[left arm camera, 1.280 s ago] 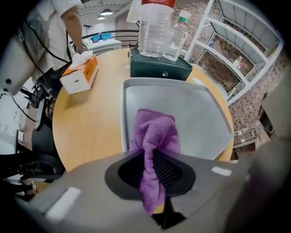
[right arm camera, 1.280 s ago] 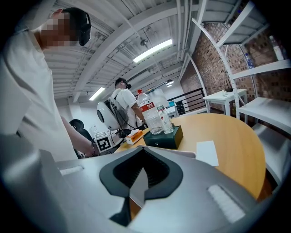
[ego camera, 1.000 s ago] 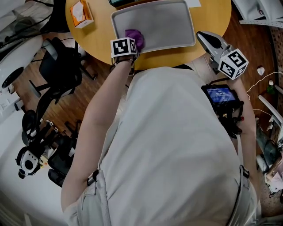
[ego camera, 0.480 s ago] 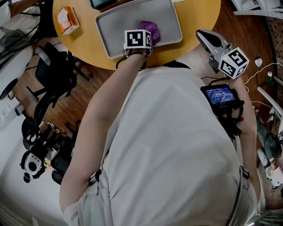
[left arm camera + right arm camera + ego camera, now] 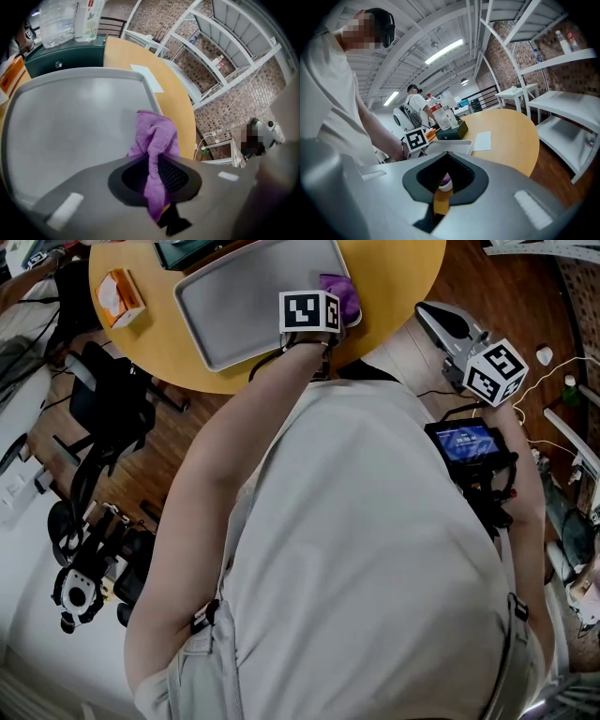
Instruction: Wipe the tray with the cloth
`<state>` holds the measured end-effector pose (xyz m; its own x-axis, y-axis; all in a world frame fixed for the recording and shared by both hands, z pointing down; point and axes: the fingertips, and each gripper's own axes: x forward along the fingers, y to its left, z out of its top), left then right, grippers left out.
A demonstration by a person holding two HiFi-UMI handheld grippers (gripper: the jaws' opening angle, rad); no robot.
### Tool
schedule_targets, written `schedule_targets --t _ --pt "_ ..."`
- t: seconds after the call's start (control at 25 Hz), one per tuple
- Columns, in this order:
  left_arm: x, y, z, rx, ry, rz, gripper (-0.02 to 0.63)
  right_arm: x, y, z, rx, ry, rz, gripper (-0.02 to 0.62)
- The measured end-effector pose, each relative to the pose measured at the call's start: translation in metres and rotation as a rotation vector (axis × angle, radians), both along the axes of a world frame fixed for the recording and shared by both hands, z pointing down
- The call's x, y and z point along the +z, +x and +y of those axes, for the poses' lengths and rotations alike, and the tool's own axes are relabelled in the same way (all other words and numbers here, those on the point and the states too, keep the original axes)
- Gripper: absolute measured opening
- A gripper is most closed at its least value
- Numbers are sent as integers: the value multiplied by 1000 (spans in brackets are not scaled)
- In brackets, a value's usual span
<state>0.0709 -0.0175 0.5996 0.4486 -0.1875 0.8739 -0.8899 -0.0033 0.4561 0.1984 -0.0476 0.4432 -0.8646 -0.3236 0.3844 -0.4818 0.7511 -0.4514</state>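
Change: the left gripper (image 5: 319,306) and the purple cloth (image 5: 339,292) have slid along the near side of the tray (image 5: 234,306), from left of its middle to its right near corner. The right gripper (image 5: 448,326) has kept its place just off the table (image 5: 403,277).
Left jaws: pinching a fold of the cloth, which spills forward onto the tray.
Right jaws: drawn together to a thin slit, pinching nothing.
Cloth: on the tray floor, against the right rim.
Left gripper view only: a sheet of paper (image 5: 147,77) just past the tray and a green box (image 5: 65,56) at its far rim.
Head view only: an orange tissue box (image 5: 117,296), apart from the tray's left end.
Room: bare tray spreads left of the cloth. To the right come the rim, a strip of table, then the table's edge.
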Motion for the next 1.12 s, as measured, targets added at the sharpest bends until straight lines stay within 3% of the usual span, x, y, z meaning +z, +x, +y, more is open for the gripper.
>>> schedule_targets --t 0.48,0.6,1.12 --pt "2 -14 -47 -140 20 116 54 3 -11 4 -22 -6 4 2" --pt "-1 -21 -48 -141 35 116 54 2 -14 6 -25 -5 9 2" --pt "-3 -154 -14 -222 64 20 52 -7 -68 13 -110 17 2 2"
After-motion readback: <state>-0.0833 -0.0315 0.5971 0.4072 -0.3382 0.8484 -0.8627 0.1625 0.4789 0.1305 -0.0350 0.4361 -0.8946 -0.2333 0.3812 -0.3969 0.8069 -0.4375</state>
